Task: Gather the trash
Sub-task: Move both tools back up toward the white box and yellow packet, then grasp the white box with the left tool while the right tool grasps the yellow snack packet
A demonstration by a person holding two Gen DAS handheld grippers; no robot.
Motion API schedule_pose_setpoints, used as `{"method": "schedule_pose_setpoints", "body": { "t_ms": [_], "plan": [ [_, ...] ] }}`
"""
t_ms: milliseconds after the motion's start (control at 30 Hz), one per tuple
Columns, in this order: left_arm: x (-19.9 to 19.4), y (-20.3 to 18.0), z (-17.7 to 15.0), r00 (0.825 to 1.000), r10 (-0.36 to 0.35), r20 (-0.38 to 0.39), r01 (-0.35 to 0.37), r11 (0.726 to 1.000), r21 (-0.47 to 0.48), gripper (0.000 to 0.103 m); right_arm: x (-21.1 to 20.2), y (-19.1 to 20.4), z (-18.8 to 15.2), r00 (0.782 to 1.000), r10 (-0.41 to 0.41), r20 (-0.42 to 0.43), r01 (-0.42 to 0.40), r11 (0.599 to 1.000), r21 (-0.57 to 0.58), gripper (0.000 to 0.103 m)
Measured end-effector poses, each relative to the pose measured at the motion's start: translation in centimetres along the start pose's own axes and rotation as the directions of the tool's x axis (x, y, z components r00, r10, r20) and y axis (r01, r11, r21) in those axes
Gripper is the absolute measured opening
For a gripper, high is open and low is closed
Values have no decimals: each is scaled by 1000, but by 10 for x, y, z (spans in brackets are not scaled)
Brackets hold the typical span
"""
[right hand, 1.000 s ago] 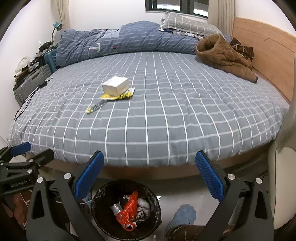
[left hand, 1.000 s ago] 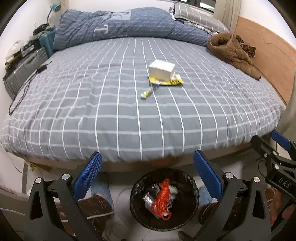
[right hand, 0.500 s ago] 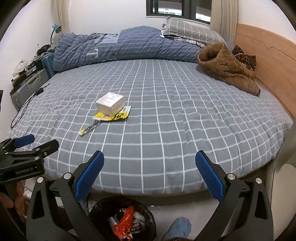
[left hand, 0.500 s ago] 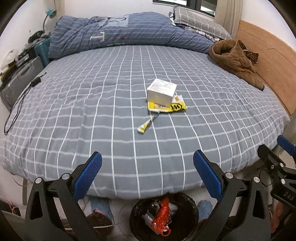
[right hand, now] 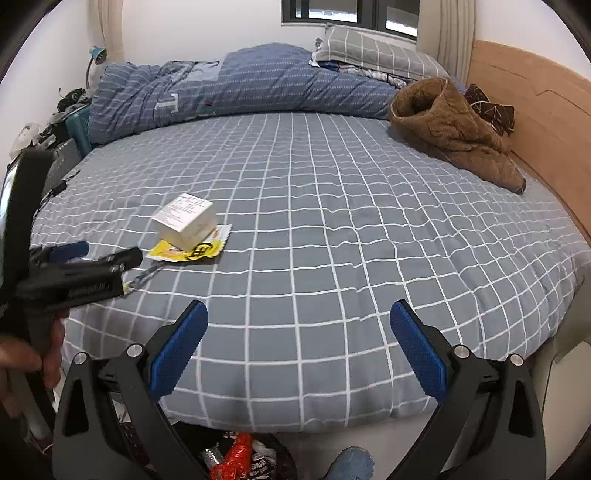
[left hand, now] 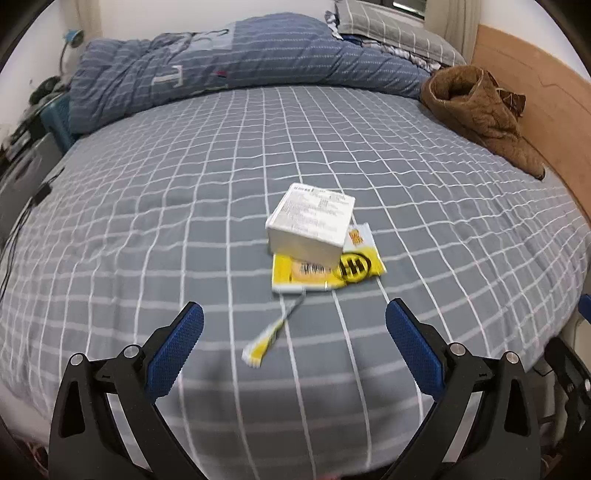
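A white box (left hand: 310, 221) lies on a yellow wrapper (left hand: 327, 269) on the grey checked bed (left hand: 147, 221). A thin yellow strip wrapper (left hand: 271, 334) lies just in front of them. My left gripper (left hand: 293, 347) is open and empty, low over the bed, with the strip between its fingers. In the right wrist view the box (right hand: 185, 219) and yellow wrapper (right hand: 192, 249) are at left, and the left gripper (right hand: 96, 262) reaches toward them. My right gripper (right hand: 299, 347) is open and empty over the bed's front edge. A black trash bin (right hand: 240, 458) with red trash sits below it.
A rolled blue duvet (left hand: 221, 70) and a pillow (left hand: 388, 29) lie at the far side. A brown jacket (left hand: 480, 114) lies by the wooden headboard (left hand: 535, 96) at right. Suitcases and clutter (right hand: 55, 147) stand left of the bed.
Both grippers have risen from the bin and moved forward over the bed. The left one has closed in on the strip wrapper and box; the bin has dropped out of its view.
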State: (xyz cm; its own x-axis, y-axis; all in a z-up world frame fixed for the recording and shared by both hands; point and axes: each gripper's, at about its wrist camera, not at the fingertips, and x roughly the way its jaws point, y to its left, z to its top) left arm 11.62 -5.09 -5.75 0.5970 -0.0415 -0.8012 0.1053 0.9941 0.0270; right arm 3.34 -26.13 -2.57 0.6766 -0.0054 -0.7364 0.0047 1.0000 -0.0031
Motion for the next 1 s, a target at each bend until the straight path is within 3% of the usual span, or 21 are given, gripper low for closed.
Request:
{"method": "schedule_pose_setpoints", "body": {
  "t_ms": [533, 567, 633, 667, 800, 1000],
  "plan": [
    [103, -6, 53, 999, -25, -44, 27, 999, 45, 97, 74, -13, 15, 999, 12, -45, -12, 1000, -3, 95],
    [108, -7, 55, 998, -32, -47, 34, 998, 49, 95, 76, -12, 16, 999, 10, -44, -10, 1000, -10, 95],
    [115, -7, 58, 997, -58, -57, 61, 997, 55, 81, 82, -10, 18, 999, 10, -45, -11, 1000, -17, 95],
    [117, -7, 59, 996, -69, -63, 73, 996, 52, 74, 85, -9, 20, 999, 11, -46, -12, 1000, -18, 95],
    [105, 7, 61, 997, -64, -37, 65, 998, 27, 73, 95, -1, 26, 999, 16, -51, -17, 1000, -16, 95],
    [73, 55, 55, 1000, 17, 1, -17, 999, -32, 73, 113, 39, 42, 996, 59, -68, -61, 998, -27, 95]
  ]
}}
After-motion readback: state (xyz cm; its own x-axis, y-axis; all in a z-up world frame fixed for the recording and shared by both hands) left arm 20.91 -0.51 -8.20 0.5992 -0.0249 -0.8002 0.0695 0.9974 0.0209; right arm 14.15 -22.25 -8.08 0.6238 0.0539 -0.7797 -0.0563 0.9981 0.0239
